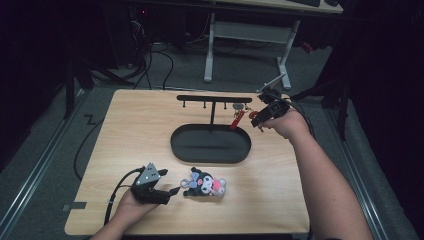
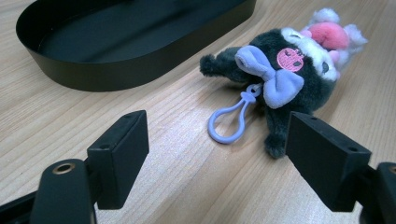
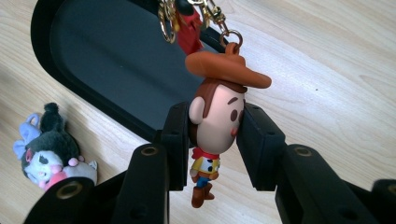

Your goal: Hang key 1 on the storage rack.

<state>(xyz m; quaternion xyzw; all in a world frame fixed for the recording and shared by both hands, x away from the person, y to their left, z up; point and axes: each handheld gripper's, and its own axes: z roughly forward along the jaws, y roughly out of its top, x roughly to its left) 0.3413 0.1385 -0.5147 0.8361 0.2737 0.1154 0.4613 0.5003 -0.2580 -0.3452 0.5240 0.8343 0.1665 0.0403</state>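
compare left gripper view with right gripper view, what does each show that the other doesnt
Left gripper view alone: the plush's lilac clip loop lying on the wood, seen between the left tool with its jaws wide apart. Right gripper view alone: a cowboy figure keychain with a brown hat, its head clamped in the right tool, plus a red charm and gold clasps above. Both share the black oval tray, the dark plush toy with its lilac bow, and the wooden table.

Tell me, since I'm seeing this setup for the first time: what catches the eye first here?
The cowboy figure keychain stands out, its head pinched in the right gripper at the far right of the table, by the black hook stand. Near the front edge, a dark plush keychain with a lilac bow lies on the wood before the open left gripper.
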